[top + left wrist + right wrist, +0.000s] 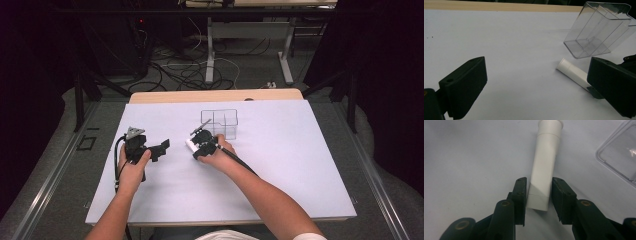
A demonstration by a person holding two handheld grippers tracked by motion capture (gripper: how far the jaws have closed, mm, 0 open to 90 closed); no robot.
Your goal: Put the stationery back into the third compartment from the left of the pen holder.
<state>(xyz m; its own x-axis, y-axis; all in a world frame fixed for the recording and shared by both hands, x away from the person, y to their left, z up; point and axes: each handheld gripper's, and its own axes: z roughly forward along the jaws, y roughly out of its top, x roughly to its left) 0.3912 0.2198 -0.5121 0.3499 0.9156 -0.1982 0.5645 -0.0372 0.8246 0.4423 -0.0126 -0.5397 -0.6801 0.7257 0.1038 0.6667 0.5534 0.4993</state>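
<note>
The right claw [537,202] sits low on the counter with its black jaws on either side of the flat end of a white plastic tube with a round cap [544,170]. The left jaw touches the tube's side; a thin gap seems to remain at the right jaw, so the pads frame the tube but are not yet squarely pinching it. The tube lies flat on the white counter [280,165], cap pointing away from the claw, just left of a clear plastic box with inner dividers [220,122].

The left claw [534,87] hangs spread wide and holding nothing, well to the left of the tube.

The grip sits at the tube's very tail, not its middle. If lifted from there, I judge the capped end could droop or swing, and the smooth plastic may slide out of the pads. Closing off-centre could also nudge the tube sideways against the box.

The right gripper view gives the jaw contact up close. The left gripper view shows the tube [574,73] lying in front of the box [596,30], slightly apart. The high view shows both hands and the box standing upright near the counter's far middle.
</note>
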